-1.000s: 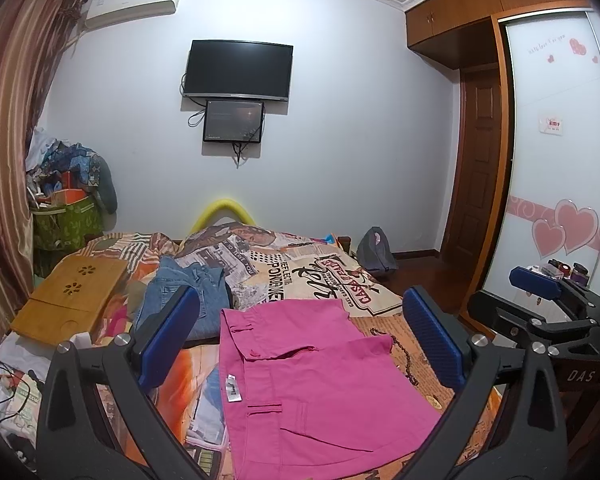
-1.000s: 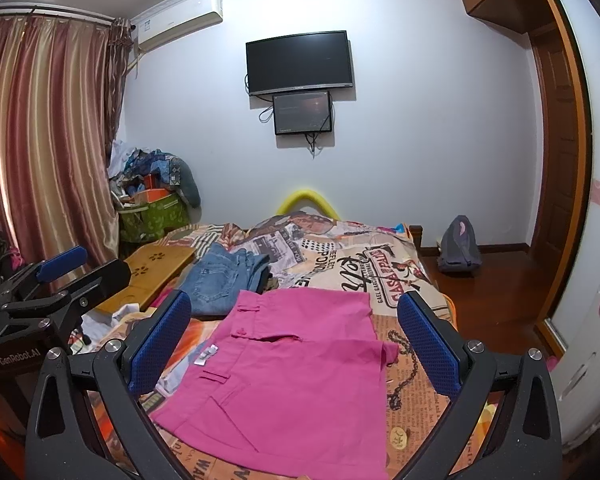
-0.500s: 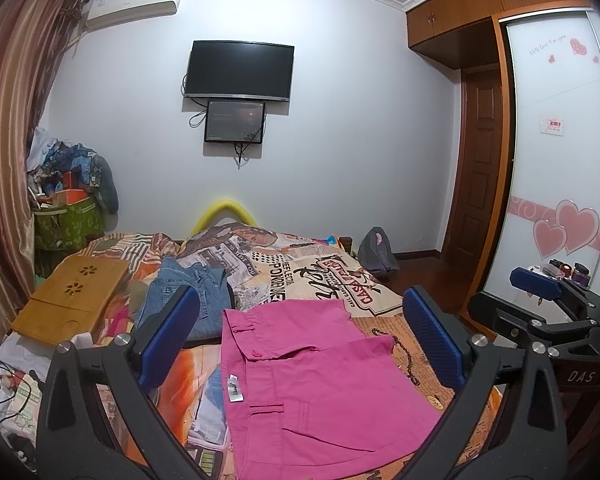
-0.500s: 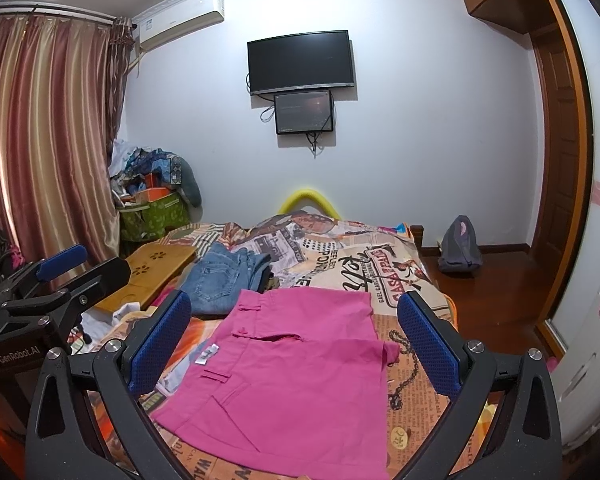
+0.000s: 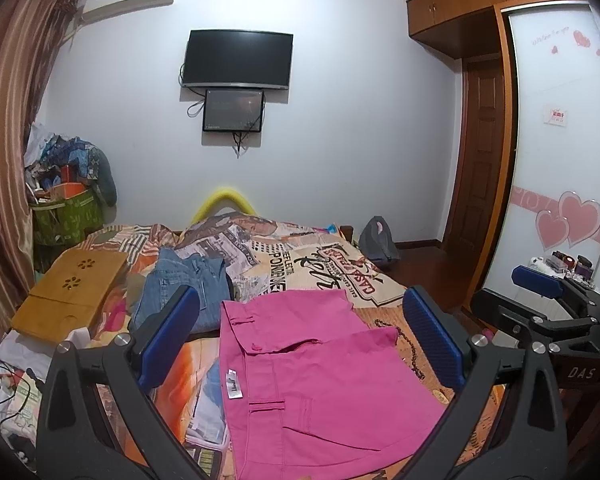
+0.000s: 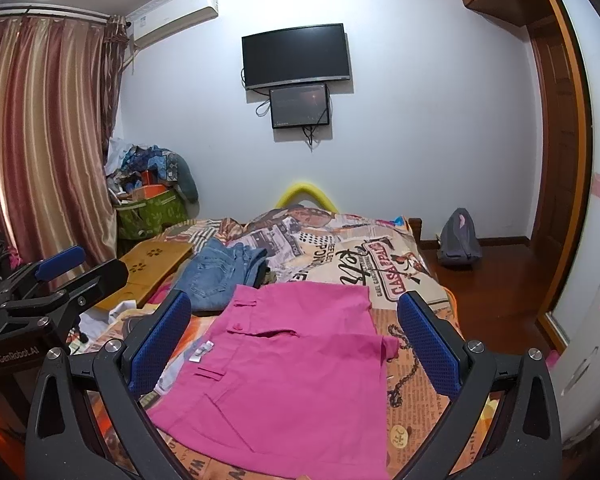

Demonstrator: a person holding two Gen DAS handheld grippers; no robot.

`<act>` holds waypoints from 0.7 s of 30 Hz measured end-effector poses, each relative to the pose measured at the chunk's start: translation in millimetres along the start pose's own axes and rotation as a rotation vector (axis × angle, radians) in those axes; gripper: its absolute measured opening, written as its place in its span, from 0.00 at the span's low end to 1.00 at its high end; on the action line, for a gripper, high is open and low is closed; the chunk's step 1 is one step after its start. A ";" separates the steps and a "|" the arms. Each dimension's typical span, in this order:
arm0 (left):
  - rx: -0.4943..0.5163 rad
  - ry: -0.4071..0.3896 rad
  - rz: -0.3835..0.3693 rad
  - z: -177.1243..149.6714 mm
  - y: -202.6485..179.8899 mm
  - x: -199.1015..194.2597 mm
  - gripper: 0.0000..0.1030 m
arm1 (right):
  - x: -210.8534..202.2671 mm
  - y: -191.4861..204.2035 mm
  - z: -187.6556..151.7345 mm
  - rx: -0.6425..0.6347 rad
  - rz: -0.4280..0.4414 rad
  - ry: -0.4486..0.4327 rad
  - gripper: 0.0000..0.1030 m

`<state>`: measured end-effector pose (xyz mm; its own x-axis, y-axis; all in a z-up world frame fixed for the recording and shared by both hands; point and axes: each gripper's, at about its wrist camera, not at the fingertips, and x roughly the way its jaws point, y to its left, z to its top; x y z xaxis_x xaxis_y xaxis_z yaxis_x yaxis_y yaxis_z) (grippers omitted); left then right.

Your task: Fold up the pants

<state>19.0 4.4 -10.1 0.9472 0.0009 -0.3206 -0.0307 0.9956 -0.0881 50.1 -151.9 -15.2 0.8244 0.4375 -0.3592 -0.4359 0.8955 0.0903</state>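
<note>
pants (image 5: 312, 364): pink | jeans (image 5: 188, 284): blue | bedspread (image 5: 284, 256): newsprint-like pattern, seemingly

Walls: plain white, with a black flat-screen television (image 5: 237, 58) above a smaller dark wall screen (image 5: 233, 110).
Upper left: white air-conditioning unit (image 6: 175, 14) beside striped reddish-brown curtains (image 6: 40, 136).
Right side: brown wooden door (image 5: 481, 152), brown wooden overhead cupboards (image 5: 456, 0), white sliding wardrobe panel with pink hearts (image 5: 560, 160).
Floor: dark polished wood (image 6: 496, 280); a grey backpack (image 6: 458, 244) leans at the wall.
Bed: newsprint-patterned bedspread (image 5: 300, 256).
</note>
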 end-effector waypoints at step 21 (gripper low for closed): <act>0.033 0.292 0.093 -0.8 75.7 216.7 0.94 | 120.8 -88.7 -4.8 -0.010 -0.087 0.183 1.00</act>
<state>221.7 79.9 -87.0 0.8087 0.0701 -0.5840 -0.0980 0.9951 -0.0163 186.6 -178.8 -71.0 0.7801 0.3358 -0.5279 -0.3705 0.9279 0.0427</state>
